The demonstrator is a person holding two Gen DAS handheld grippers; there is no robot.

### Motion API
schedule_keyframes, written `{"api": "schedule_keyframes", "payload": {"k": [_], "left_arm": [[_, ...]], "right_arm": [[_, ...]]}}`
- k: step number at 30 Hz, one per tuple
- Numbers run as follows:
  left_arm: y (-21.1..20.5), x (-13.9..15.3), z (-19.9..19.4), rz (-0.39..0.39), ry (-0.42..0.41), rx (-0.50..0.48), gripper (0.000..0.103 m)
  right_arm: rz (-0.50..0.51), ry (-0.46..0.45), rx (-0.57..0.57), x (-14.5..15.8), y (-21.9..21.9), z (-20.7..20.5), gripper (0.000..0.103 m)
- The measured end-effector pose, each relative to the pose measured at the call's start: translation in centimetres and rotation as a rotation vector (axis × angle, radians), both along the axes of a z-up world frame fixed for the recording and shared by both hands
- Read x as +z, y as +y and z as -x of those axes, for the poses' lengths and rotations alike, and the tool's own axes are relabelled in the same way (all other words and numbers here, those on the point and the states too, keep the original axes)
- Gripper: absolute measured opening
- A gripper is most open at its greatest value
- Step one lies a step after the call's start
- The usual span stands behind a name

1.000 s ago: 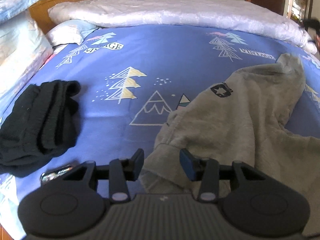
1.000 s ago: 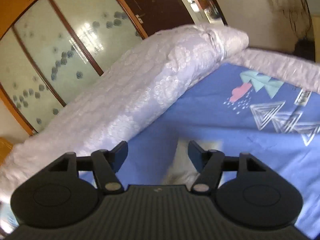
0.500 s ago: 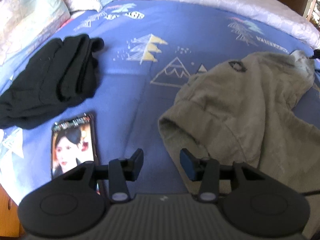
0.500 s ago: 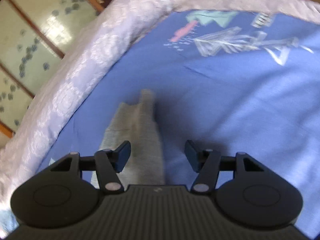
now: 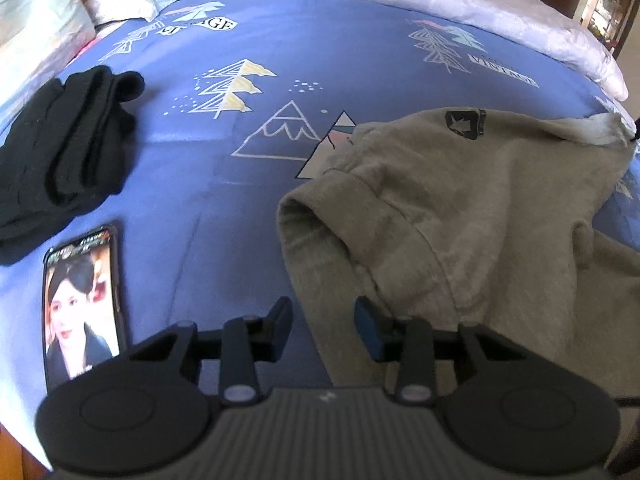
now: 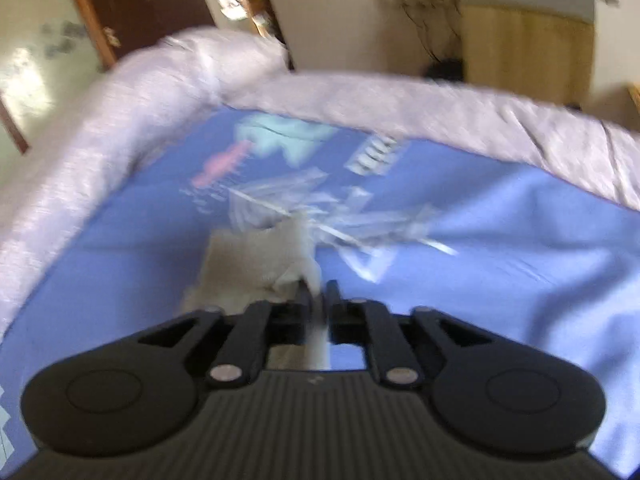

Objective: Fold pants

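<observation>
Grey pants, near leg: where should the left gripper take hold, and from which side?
Grip the open hem of the grey pants at its left edge, coming from above. The left gripper, jaws closing, already straddles that edge; the fabric lies flat on the blue sheet.

Soft daylight fills both fisheye views, with edges bowed and corners dark. The left wrist view is mostly sharp, brightest along the top. The right wrist view is heavily motion-blurred, glare at upper left.

- Left wrist view: behind left claw, angled down, close over grey pants.
- Right wrist view: behind right claw, close; shares pants, blue bedspread.
</observation>
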State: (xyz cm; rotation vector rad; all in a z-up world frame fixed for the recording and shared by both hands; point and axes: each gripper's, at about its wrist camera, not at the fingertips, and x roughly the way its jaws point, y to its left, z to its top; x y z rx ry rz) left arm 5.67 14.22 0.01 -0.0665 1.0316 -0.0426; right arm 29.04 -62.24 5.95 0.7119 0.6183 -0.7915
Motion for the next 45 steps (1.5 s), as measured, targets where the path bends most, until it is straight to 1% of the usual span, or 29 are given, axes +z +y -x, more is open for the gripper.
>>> {"api": "schedule_keyframes", "payload": {"k": [1,3,5,6,8,10,12,13,14,15,17,19,21,24,26,27,28,29,30,31,33,34,35,36,37,40,43,44,45], "left_arm": [[0.3,0.3,0.3,0.003,-0.003,0.009,0.037],[1.3,1.6,1.3,0.0,-0.03,0.042,0.038],[2.6,2.9,2.3,0.01,-0.066,0.084,0.038],[3.3,3.4,2.7,0.016,-0.076,0.104,0.038],[4.5,4.2,3.3,0.023,-0.09,0.135,0.038],[5.3,4.6,3.6,0.038,-0.107,0.15,0.042],[5.5,4.6,3.7,0.065,-0.121,0.153,0.048],[5.4,4.5,3.5,0.08,-0.127,0.15,0.049],[5.3,4.5,3.4,0.096,-0.131,0.138,0.053],[5.0,4.3,3.0,0.113,-0.132,0.122,0.06],[4.1,3.7,1.8,0.135,-0.122,0.091,0.065],[3.0,3.1,0.5,0.163,-0.094,0.061,0.063],[1.9,2.2,-0.7,0.208,-0.04,0.033,0.058],[0.7,1.0,-1.4,0.271,0.03,0.008,0.05],[0.2,0.4,-1.1,0.319,0.049,0.0,0.05],[-0.1,0.0,-1.1,0.334,0.056,-0.004,0.048],[-0.4,-0.3,-1.1,0.338,0.061,-0.005,0.046],[-0.7,-0.7,-1.2,0.326,0.064,0.002,0.044],[-0.9,-1.3,-1.4,0.306,0.067,0.02,0.041],[-0.8,-1.6,-1.5,0.305,0.053,0.043,0.04],[-0.6,-1.4,-1.5,0.312,0.031,0.062,0.028],[-0.6,-1.4,-1.4,0.309,0.021,0.067,0.024],[-0.4,-1.2,-1.2,0.309,0.01,0.071,0.016],[-0.3,-1.0,-0.9,0.308,0.001,0.077,0.013],[-0.1,-0.5,-0.5,0.307,-0.018,0.087,0.013],[0.7,2.1,0.8,0.302,-0.098,0.1,0.013],[2.2,3.9,2.3,0.287,-0.165,0.132,0.013],[2.6,4.2,2.5,0.274,-0.173,0.141,0.014],[2.7,4.1,2.5,0.241,-0.169,0.146,0.02]], "right_arm": [[-0.025,-0.026,-0.03,0.2,-0.3,1.6,0.051],[-0.033,-0.078,-0.062,1.0,-0.5,4.4,0.051],[-0.054,-0.099,-0.056,2.0,-0.1,7.2,0.052],[-0.075,-0.131,-0.037,2.6,0.2,8.8,0.052],[-0.104,-0.166,0.01,3.5,1.3,11.5,0.052],[-0.127,-0.181,0.073,4.1,2.8,14.1,0.052],[-0.173,-0.201,0.155,4.1,4.4,16.6,0.052],[-0.197,-0.214,0.207,4.0,5.5,18.3,0.052],[-0.211,-0.218,0.259,4.0,6.5,20.1,0.052],[-0.218,-0.21,0.317,3.7,7.7,22.0,0.052],[-0.221,-0.193,0.412,3.2,10.0,25.5,0.052],[-0.211,-0.167,0.48,2.6,12.2,28.8,0.052],[-0.194,-0.145,0.513,2.1,14.1,31.8,0.052],[-0.199,-0.115,0.521,0.9,16.0,35.2,0.052],[-0.216,-0.11,0.519,0.3,16.8,36.5,0.052],[-0.223,-0.11,0.519,0.1,17.2,37.0,0.052],[-0.236,-0.111,0.519,-0.2,17.6,37.2,0.052],[-0.252,-0.112,0.525,-0.4,17.9,37.3,0.052],[-0.268,-0.11,0.533,-0.6,18.3,37.1,0.053],[-0.28,-0.106,0.542,-0.6,18.6,37.0,0.053],[-0.284,-0.122,0.594,0.0,19.9,37.0,0.053],[-0.278,-0.138,0.633,0.5,20.7,37.1,0.053],[-0.268,-0.147,0.671,0.8,21.7,36.8,0.053],[-0.257,-0.152,0.711,1.2,22.7,36.6,0.053],[-0.25,-0.15,0.745,1.4,23.5,36.6,0.053],[-0.235,-0.129,0.817,1.2,25.9,36.1,0.053],[-0.261,-0.105,0.85,0.4,27.0,35.9,0.053],[-0.268,-0.094,0.857,0.1,27.3,36.0,0.053],[-0.272,-0.08,0.861,-0.3,27.5,35.8,0.053]]}}
